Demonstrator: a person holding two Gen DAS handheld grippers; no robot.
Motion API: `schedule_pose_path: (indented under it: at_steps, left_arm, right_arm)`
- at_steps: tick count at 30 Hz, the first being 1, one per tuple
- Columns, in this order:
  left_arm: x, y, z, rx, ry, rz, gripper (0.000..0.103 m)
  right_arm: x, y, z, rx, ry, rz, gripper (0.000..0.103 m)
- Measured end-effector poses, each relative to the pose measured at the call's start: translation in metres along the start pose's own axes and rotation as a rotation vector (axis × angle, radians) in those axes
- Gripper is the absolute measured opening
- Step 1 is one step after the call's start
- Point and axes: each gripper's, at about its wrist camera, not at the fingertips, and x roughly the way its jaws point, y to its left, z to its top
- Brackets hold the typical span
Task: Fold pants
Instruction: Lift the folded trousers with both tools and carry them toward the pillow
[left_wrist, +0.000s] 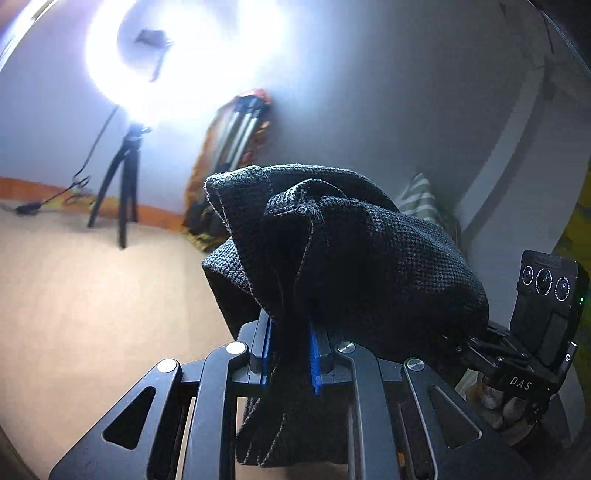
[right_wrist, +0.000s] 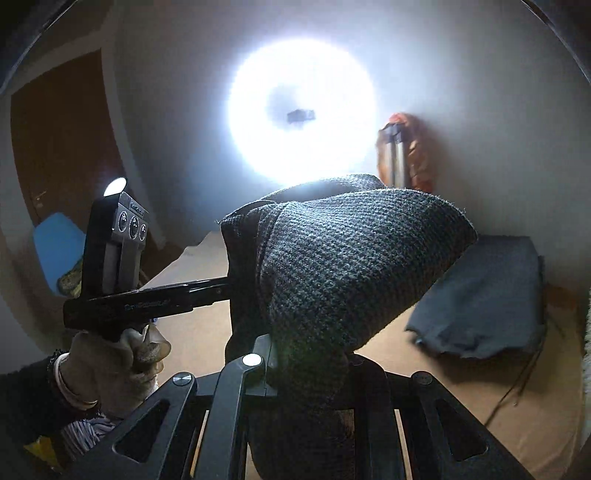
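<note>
Above a tan desk (left_wrist: 92, 295), dark woven pants (left_wrist: 351, 251) are held bunched in the air. The left claw (left_wrist: 290, 354) is pinched on one fold, the right claw (right_wrist: 306, 365) on another. A second dark cloth (right_wrist: 487, 295) lies near the desk's far right edge. Folding appears barely begun; laying flat remains.

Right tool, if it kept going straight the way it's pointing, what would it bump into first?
The right tool is shut on the dark pants, bunched right ahead. Past them, probably the tan surface, then the ring light; depth is unclear.
</note>
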Motion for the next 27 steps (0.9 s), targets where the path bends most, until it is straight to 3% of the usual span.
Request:
schedule_pose_path:
  at_steps: [11,27]
  left_arm:
    - [0.059,-0.038,0.051,0.086,-0.024,-0.046,0.014]
    - [0.165,-0.042,0.082,0.094,0.016,-0.038,0.014]
  right_arm:
    - [-0.014,-0.067,0.038,0.019,-0.071,-0.051,0.012]
    - [0.027,-0.171,0.063,0.043,-0.043,-0.069,0.012]
